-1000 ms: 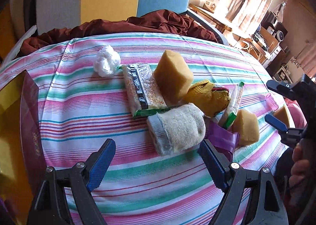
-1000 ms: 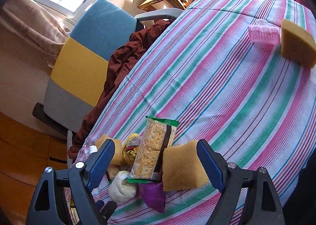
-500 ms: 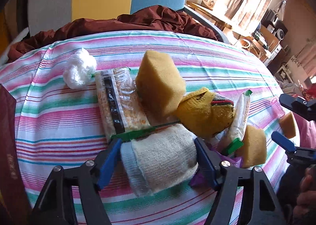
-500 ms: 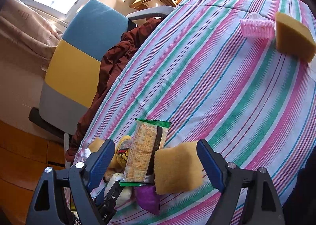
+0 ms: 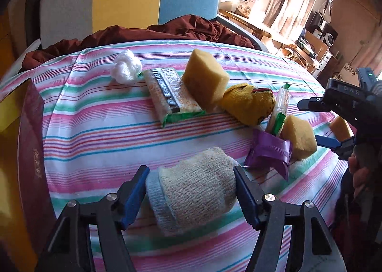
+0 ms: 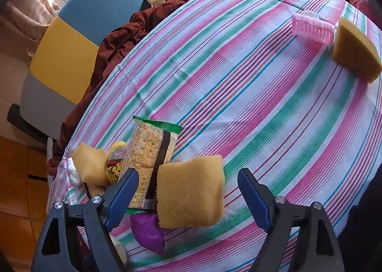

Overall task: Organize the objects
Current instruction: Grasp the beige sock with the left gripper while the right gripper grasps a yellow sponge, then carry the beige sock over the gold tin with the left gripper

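Left wrist view: the left gripper (image 5: 191,192) has its jaws pinching a cream sock (image 5: 193,193) by both sides, near the tabletop's (image 5: 100,128) near edge. Beyond it lies a loose row: a white wad (image 5: 125,69) towards the far edge, a cracker pack (image 5: 170,95) lying flat, a sponge (image 5: 205,82) leaning on that pack, a yellow sock (image 5: 248,105), a second cracker pack (image 5: 279,111) standing on edge, a purple packet (image 5: 269,152) and a second sponge (image 5: 298,139). A third sponge (image 5: 340,128) peeks from behind the right gripper (image 5: 317,124), whose jaws are spread. A maroon box (image 5: 31,152) stands at the left edge; only this view shows it and the held sock clearly.

Right wrist view: the right gripper (image 6: 188,190) hovers with jaws spread around, but not touching, a sponge (image 6: 191,192). Beside it are the cracker pack (image 6: 149,159), the purple packet (image 6: 149,230), another sponge (image 6: 89,164) and the yellow sock (image 6: 114,163). Only here shows a pink roller (image 6: 311,28) touching the far sponge (image 6: 355,51), well apart near the opposite edge. Counted: three sponges, two cracker packs, two socks.
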Tool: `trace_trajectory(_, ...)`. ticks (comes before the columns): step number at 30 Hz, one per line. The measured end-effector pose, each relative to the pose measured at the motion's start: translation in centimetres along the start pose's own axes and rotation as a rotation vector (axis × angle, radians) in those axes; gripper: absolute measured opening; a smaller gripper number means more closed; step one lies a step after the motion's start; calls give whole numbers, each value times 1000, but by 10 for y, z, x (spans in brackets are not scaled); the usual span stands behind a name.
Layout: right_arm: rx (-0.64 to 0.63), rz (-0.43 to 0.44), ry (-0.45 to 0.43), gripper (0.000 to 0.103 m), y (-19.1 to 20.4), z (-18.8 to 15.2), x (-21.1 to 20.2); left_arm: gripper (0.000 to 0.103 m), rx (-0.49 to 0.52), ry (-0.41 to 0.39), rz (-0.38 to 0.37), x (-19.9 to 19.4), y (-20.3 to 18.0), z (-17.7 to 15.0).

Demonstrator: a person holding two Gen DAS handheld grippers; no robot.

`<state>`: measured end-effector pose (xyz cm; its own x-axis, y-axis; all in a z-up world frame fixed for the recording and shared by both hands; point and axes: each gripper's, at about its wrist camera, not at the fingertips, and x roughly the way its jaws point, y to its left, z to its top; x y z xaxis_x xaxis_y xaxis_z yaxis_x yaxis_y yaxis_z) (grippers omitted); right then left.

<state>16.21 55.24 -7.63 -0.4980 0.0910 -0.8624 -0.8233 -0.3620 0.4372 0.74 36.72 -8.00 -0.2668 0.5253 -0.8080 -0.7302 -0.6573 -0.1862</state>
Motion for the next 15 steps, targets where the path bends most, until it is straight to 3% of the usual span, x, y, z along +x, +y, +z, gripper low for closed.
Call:
trace_trajectory(5, -29, -35, 14, 86, 3, -3, 3, 70, -8, -7, 11, -11, 8, -15)
trace_trajectory(15, -96, -125, 69, 86, 12, -9, 16, 72, -59, 23, -21, 0, 15, -11)
